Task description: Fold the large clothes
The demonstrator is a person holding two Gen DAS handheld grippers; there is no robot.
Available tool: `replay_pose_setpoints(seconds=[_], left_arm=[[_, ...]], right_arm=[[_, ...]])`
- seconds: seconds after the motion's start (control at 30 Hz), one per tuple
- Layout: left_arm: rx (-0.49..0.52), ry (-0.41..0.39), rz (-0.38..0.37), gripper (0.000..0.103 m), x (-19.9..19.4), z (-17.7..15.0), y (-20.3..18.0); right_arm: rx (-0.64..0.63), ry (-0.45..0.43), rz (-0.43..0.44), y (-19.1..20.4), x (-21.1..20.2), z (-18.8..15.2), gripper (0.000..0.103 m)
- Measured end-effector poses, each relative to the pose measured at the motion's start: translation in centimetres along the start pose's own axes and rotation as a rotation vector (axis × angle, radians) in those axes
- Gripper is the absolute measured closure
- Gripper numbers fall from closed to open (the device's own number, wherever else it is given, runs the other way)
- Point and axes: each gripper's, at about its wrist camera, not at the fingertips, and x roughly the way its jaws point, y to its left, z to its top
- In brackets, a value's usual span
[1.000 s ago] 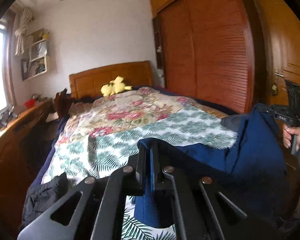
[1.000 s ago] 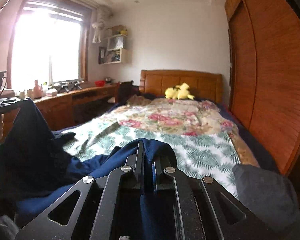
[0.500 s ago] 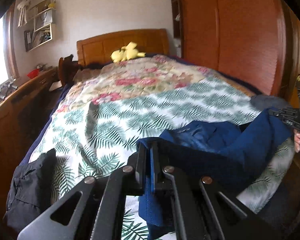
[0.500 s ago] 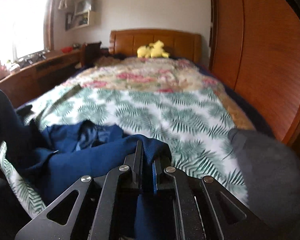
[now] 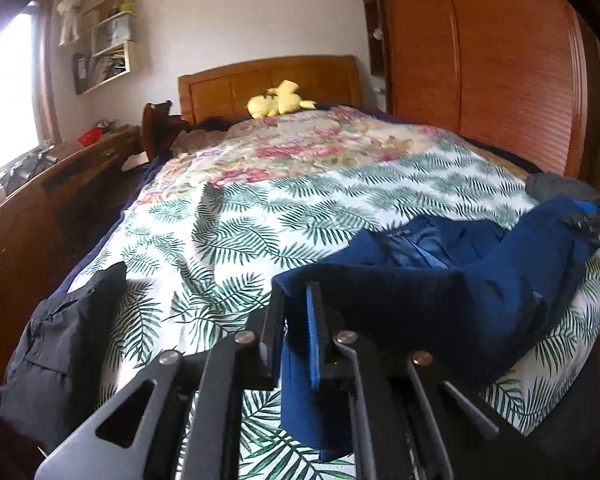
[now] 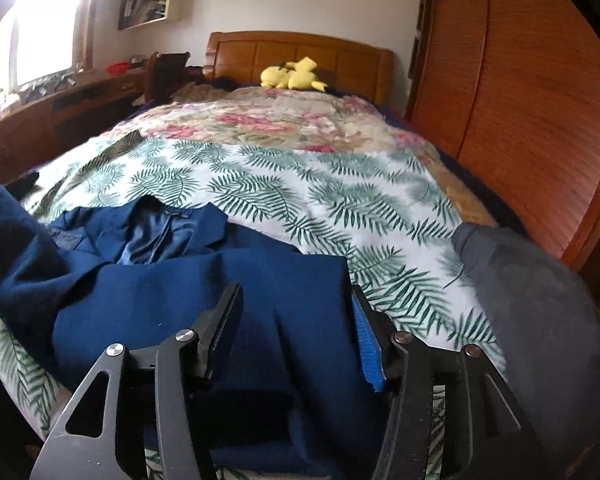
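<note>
Bed (image 5: 340, 200): fern-print cover, its middle and far half free of clothing up to the wooden headboard (image 6: 300, 50). Wardrobe (image 6: 520, 100) runs close along one side. Navy jacket (image 6: 188, 280) lies crumpled across the near end, lining exposed, one edge overhanging. Grey garment (image 6: 540, 300) at one near corner, black garment (image 5: 60, 340) at the other. Left hand-held gripper (image 5: 294, 320): clamped tight on a navy jacket hem. Right hand-held gripper (image 6: 296, 320): jaws spread wide, straddling the cloth, gripping nothing.

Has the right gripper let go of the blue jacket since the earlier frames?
Yes. The right gripper, shut on the blue jacket earlier, now stands open over it; the jacket has sunk onto the leaf-print bedspread.
</note>
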Motion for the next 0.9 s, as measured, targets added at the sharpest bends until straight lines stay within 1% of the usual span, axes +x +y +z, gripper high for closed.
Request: replay_pose_setpoints(seconds=[0.07,0.17,0.27,0.43,0.53,0.7,0.9], left_arm=[[-0.02,-0.027,0.009,0.086,-0.5,0.0,0.8],[-0.086,-0.067,0.012,0.084,-1.4,0.0,2.9],[-0.119,-0.071,-0.001,0.082,-1.5,-0.8,4.3],[-0.102,-0.041,-0.019,0.081,-0.7,-2.1,4.3],[-0.089,-0.029,-0.034,0.081,-0.4,-2.5,3.9],[-0.07,-0.02,-0.049,0.081,-0.4,-2.9,3.1],[-0.062,-0.018,-0.056,0.08,-0.6,-3.1,3.0]], right_arm=[[-0.044,-0.005,-0.028,1.0,-0.7,-0.1,0.045],[-0.076,-0.008,-0.014,2.1,-1.5,-0.1,0.043],[-0.084,-0.012,0.025,3.3,-2.1,-0.1,0.041],[-0.098,-0.025,0.103,6.4,-2.4,0.3,0.038],[-0.121,-0.022,0.199,9.6,-2.0,0.6,0.037],[-0.178,0.001,0.328,15.2,-0.6,0.2,0.037],[-0.258,0.036,0.464,21.3,1.1,0.1,0.037]])
